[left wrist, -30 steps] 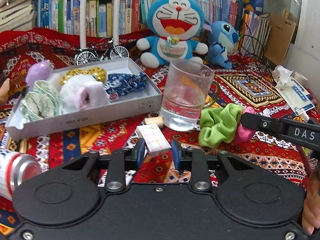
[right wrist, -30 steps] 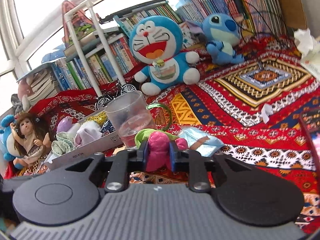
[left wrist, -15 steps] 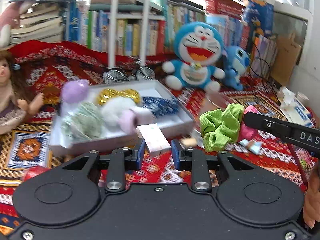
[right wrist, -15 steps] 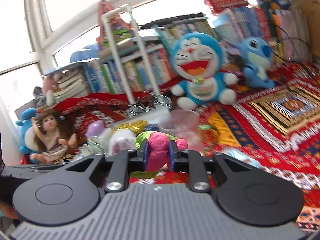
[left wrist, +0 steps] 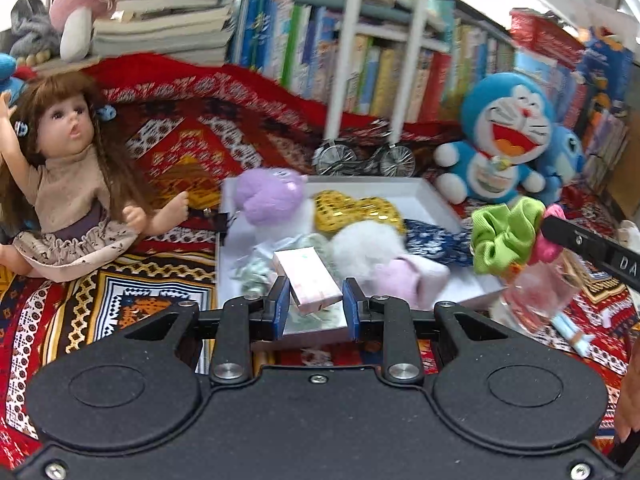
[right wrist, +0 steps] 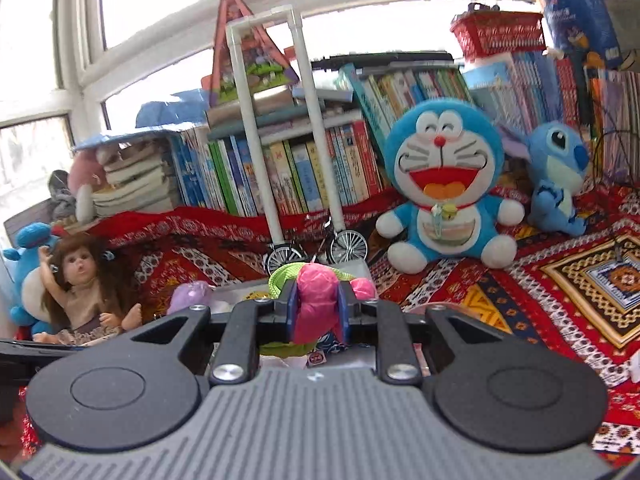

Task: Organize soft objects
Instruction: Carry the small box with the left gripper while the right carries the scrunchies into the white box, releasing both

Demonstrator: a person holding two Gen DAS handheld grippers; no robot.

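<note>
The left claw (left wrist: pixel 312 307) holds a small pink block (left wrist: pixel 307 280) between its blue pads, raised over the near end of the white tray (left wrist: pixel 434 196). The tray holds a purple plush (left wrist: pixel 267 196), a gold piece (left wrist: pixel 356 210), a white puff (left wrist: pixel 366 246) and a blue cloth (left wrist: pixel 432 236). The right claw (right wrist: pixel 318 310) is clamped on a pink scrunchie (right wrist: pixel 316 294), with a green scrunchie (left wrist: pixel 504 232) bunched against it, above the tray's right edge. A glass (left wrist: pixel 538 292) stands just beside the tray. A doll (left wrist: pixel 68 172) sits well left.
</note>
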